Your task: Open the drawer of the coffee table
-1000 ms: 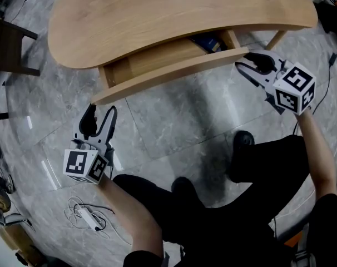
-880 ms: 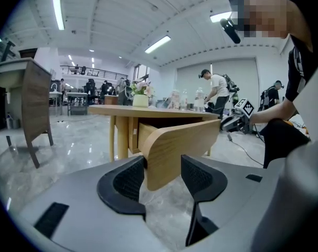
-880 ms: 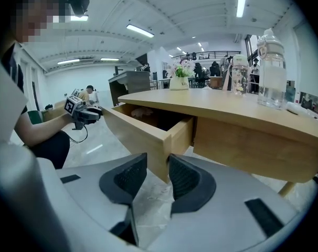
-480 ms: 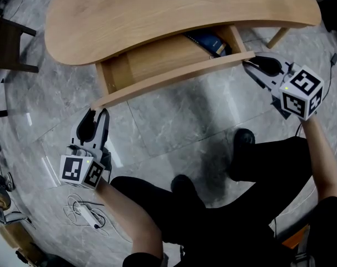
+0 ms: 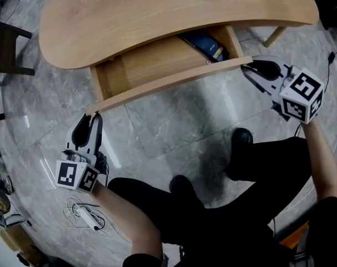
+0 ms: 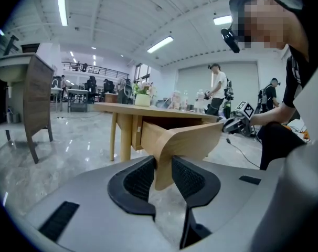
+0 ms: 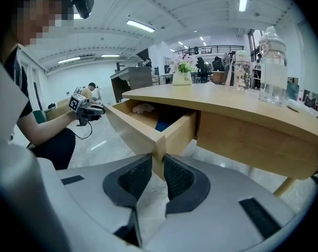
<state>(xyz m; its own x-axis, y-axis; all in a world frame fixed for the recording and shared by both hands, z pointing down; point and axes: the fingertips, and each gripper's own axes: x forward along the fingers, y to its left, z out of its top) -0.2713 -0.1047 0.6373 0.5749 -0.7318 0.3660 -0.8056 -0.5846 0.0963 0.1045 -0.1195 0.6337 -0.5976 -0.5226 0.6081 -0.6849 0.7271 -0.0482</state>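
Observation:
The light wooden coffee table (image 5: 157, 10) has its drawer pulled partly out, with a long curved front panel (image 5: 168, 82). My left gripper (image 5: 88, 122) holds the panel's left end; in the left gripper view the panel (image 6: 185, 140) sits between the pads of the left gripper (image 6: 163, 167), whose jaws have just been closing on it. My right gripper (image 5: 252, 68) grips the right end the same way. In the right gripper view the panel's corner (image 7: 130, 133) is pinched by the right gripper (image 7: 158, 169), which has also just been closing. A blue book (image 5: 204, 42) lies inside the drawer.
A dark chair (image 5: 7, 43) stands at the left. A white power strip with cable (image 5: 88, 216) lies on the grey tiled floor near my left arm. My own black shoes (image 5: 243, 141) are below the drawer. Bottles (image 7: 272, 67) stand on the tabletop.
Both grippers' jaws have narrowed from wide open onto the ends of the front panel. The drawer has come further out towards me, showing more of its inside.

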